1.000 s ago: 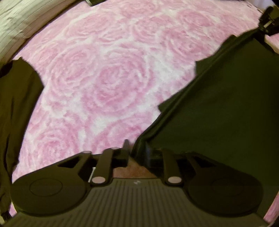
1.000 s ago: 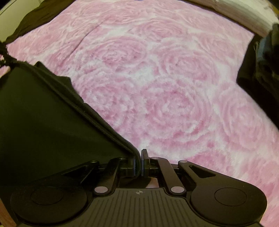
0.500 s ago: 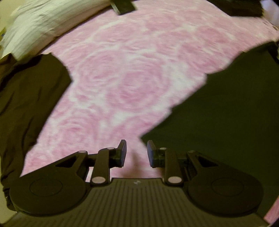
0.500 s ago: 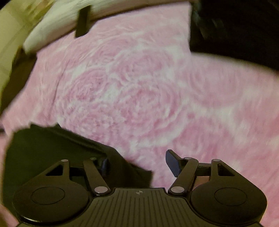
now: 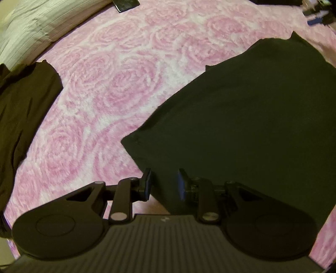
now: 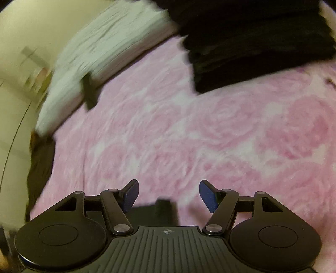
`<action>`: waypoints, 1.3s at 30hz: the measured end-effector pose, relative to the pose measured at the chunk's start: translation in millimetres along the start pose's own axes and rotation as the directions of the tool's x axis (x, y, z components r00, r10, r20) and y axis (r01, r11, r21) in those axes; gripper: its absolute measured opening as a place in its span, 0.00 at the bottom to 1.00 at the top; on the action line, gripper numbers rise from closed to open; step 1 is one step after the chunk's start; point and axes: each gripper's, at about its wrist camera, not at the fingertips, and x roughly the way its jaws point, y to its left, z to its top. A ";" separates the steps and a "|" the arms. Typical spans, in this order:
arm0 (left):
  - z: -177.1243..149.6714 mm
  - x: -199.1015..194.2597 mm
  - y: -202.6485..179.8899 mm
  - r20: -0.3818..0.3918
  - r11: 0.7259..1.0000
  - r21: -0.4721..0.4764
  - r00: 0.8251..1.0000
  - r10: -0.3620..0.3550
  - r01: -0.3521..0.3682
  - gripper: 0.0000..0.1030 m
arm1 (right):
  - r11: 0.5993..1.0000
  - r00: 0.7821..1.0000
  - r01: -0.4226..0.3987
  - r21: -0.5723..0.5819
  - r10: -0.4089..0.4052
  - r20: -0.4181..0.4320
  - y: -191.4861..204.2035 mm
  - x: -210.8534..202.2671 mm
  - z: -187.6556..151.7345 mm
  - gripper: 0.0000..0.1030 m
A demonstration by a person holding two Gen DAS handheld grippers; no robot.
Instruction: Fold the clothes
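Observation:
A dark folded garment [image 5: 252, 117] lies flat on the pink rose-patterned blanket [image 5: 117, 88], filling the right of the left wrist view. My left gripper [image 5: 164, 183] is open and empty, its jaws apart just above the garment's near-left edge. My right gripper [image 6: 168, 194] is open wide and empty over the bare blanket [image 6: 210, 136]; a dark corner of cloth [image 6: 161, 210] shows just below its jaws. The right wrist view is motion-blurred.
A second dark garment [image 5: 23, 109] lies at the left edge of the blanket. A stack of dark folded clothes [image 6: 252, 42] sits at the far right. A white pillow [image 6: 109, 44] and a small dark flat object [image 5: 126, 4] lie at the far side.
Both grippers let go of the dark garment, which now lies flat. Both have opened. The right gripper has swung away toward the far stack of clothes.

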 end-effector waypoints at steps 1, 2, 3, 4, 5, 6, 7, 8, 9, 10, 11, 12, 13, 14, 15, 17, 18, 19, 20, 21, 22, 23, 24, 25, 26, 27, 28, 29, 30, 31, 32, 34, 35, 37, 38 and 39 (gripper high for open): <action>-1.4 -1.4 -3.7 0.002 1.000 -0.009 1.000 -0.003 0.003 0.22 | 0.999 0.999 -0.034 -0.019 0.033 -0.021 6.5 0.2 -8.6 0.65; -4.2 -2.3 -9.1 0.001 1.000 -0.009 1.000 -0.008 0.008 0.22 | 0.996 0.996 -0.078 -0.038 0.076 -0.052 14.6 1.9 -19.6 0.65; -7.0 -3.2 -14.4 0.000 1.000 -0.010 1.000 -0.013 0.013 0.22 | 0.991 0.989 -0.124 -0.055 0.119 -0.083 22.6 3.6 -30.6 0.65; -9.7 -4.0 -19.8 -0.001 1.000 -0.010 1.000 -0.018 0.018 0.22 | 0.982 0.977 -0.183 -0.051 0.176 -0.122 29.4 8.2 -43.7 0.65; -12.5 -4.9 -25.1 -0.001 1.000 -0.010 1.000 -0.023 0.023 0.22 | 0.970 0.960 -0.241 -0.044 0.231 -0.160 36.0 12.8 -56.9 0.65; -15.3 -5.8 -30.4 -0.002 1.000 -0.011 1.000 -0.028 0.027 0.22 | 0.960 0.942 -0.278 -0.043 0.264 -0.206 41.4 18.5 -70.5 0.65; -18.5 -5.3 -35.9 -0.006 1.000 -0.007 1.000 -0.028 0.028 0.22 | 0.948 0.922 -0.314 -0.041 0.295 -0.251 46.7 24.2 -84.1 0.65; -24.1 -4.1 -40.8 -0.012 1.000 -0.003 1.000 -0.026 0.026 0.22 | 0.942 0.907 -0.329 -0.064 0.296 -0.299 51.3 29.9 -99.0 0.65; -29.6 -2.8 -44.0 -0.015 1.000 0.000 1.000 -0.023 0.023 0.22 | 0.942 0.902 -0.326 -0.082 0.284 -0.325 51.6 33.7 -109.3 0.65; -33.9 -2.3 -45.0 -0.012 1.000 0.005 1.000 -0.019 0.019 0.22 | 0.946 0.904 -0.310 -0.093 0.263 -0.338 48.0 36.3 -118.2 0.65; -38.3 -1.7 -45.9 -0.008 1.000 0.010 1.000 -0.014 0.014 0.22 | 0.955 0.911 -0.285 -0.088 0.241 -0.334 38.8 36.4 -125.9 0.65; -42.7 -1.1 -46.9 -0.004 1.000 0.015 1.000 -0.010 0.010 0.23 | 0.958 0.918 -0.278 -0.064 0.246 -0.311 27.1 32.3 -129.9 0.65; -47.0 -0.6 -47.7 0.000 1.000 0.020 1.000 -0.006 0.006 0.24 | 0.961 0.925 -0.273 -0.040 0.250 -0.287 15.4 28.1 -133.9 0.65; -49.1 -0.9 -46.2 0.009 1.000 0.021 1.000 -0.008 0.008 0.24 | 0.965 0.936 -0.262 -0.030 0.246 -0.253 6.6 19.0 -134.6 0.65; -51.1 -1.2 -44.7 0.017 1.000 0.023 1.000 -0.011 0.011 0.25 | 0.968 0.945 -0.251 -0.021 0.241 -0.220 -2.1 9.9 -135.4 0.65; -53.7 -0.5 -45.9 0.041 0.999 0.049 0.999 -0.010 0.008 0.26 | 0.986 0.973 -0.167 -0.025 0.161 -0.164 -13.6 -7.7 -138.1 0.65; -55.3 -0.3 -46.9 0.053 0.998 0.063 0.999 -0.011 0.008 0.26 | 0.994 0.985 -0.106 -0.028 0.101 -0.139 -18.5 -15.5 -139.4 0.65; -58.1 0.1 -47.6 0.069 0.997 0.079 0.997 -0.014 0.009 0.26 | 0.998 0.993 -0.048 -0.034 0.044 -0.111 -19.9 -23.8 -145.2 0.65; -61.1 0.1 -47.7 0.085 0.996 0.090 0.996 -0.018 0.010 0.26 | 0.999 0.997 0.010 -0.038 -0.013 -0.081 -21.0 -32.2 -151.1 0.65; -64.2 -0.3 -47.1 0.101 0.996 0.093 0.995 -0.023 0.013 0.26 | 0.998 0.998 0.043 -0.050 -0.044 -0.035 -15.3 -41.3 -157.0 0.65; -67.2 -0.7 -46.4 0.117 0.995 0.097 0.993 -0.028 0.016 0.26 | 0.995 0.997 0.074 -0.062 -0.074 0.011 -9.4 -50.4 -163.0 0.65; -70.2 -1.2 -45.7 0.133 0.995 0.099 0.991 -0.032 0.019 0.26 | 0.994 0.997 0.060 -0.092 -0.056 0.052 3.5 -58.8 -172.1 0.65; -73.4 -2.1 -45.8 0.150 0.994 0.112 0.988 -0.034 0.017 0.26 | 0.992 0.996 0.043 -0.116 -0.034 0.079 21.2 -59.2 -179.6 0.65; -76.6 -3.0 -46.0 0.167 0.992 0.125 0.985 -0.036 0.015 0.26 | 0.987 0.995 0.016 -0.157 0.000 0.100 35.1 -60.9 -188.8 0.65; -79.7 -4.0 -46.4 0.179 0.991 0.136 0.983 -0.035 0.011 0.26 | 0.980 0.992 -0.010 -0.198 0.034 0.119 48.9 -62.4 -197.9 0.65; -82.9 -4.7 -46.5 0.188 0.990 0.142 0.981 -0.035 0.008 0.27 | 0.969 0.992 -0.031 -0.244 0.060 0.114 60.9 -56.9 -205.4 0.65; -84.6 -4.9 -46.7 0.197 0.990 0.143 0.980 -0.033 0.005 0.27 | 0.956 0.991 -0.051 -0.289 0.085 0.107 72.9 -51.3 -212.9 0.65; -86.3 -5.1 -46.9 0.206 0.990 0.143 0.978 -0.032 0.002 0.27 | 0.940 0.991 -0.064 -0.334 0.098 0.086 81.3 -44.1 -221.6 0.65; -87.6 -4.8 -48.1 0.214 0.989 0.146 0.976 -0.028 -0.004 0.27 | 0.919 0.993 -0.066 -0.388 0.097 0.062 87.8 -37.3 -232.2 0.65; -90.5 -5.0 -50.9 0.229 0.988 0.152 0.973 -0.019 -0.016 0.27 | 0.894 0.994 -0.065 -0.444 0.095 0.047 93.2 -31.9 -242.2 0.65; -93.4 -5.2 -53.8 0.244 0.987 0.157 0.970 -0.011 -0.029 0.27 | 0.865 0.995 -0.063 -0.498 0.092 0.033 98.5 -26.5 -252.2 0.65; -100.2 -5.6 -58.5 0.280 0.984 0.167 0.960 0.006 -0.055 0.27 | 0.792 0.997 -0.013 -0.611 0.053 0.047 99.6 -16.6 -274.1 0.65; -104.1 -5.8 -60.3 0.300 0.983 0.171 0.954 0.014 -0.069 0.27 | 0.750 0.998 0.012 -0.661 0.034 0.056 100.0 -11.6 -284.9 0.65; -109.8 -7.0 -63.2 0.325 0.980 0.173 0.945 0.040 -0.101 0.27 | 0.737 0.996 0.048 -0.674 0.013 0.085 95.0 -2.8 -296.0 0.65; -112.1 -9.2 -66.0 0.337 0.977 0.175 0.940 0.060 -0.125 0.27 | 0.756 0.994 0.054 -0.653 0.019 0.105 91.6 -1.3 -298.5 0.65; -114.6 -11.6 -69.0 0.348 0.973 0.177 0.934 0.080 -0.149 0.27 | 0.766 0.992 0.065 -0.640 0.020 0.124 90.8 -2.5 -300.9 0.65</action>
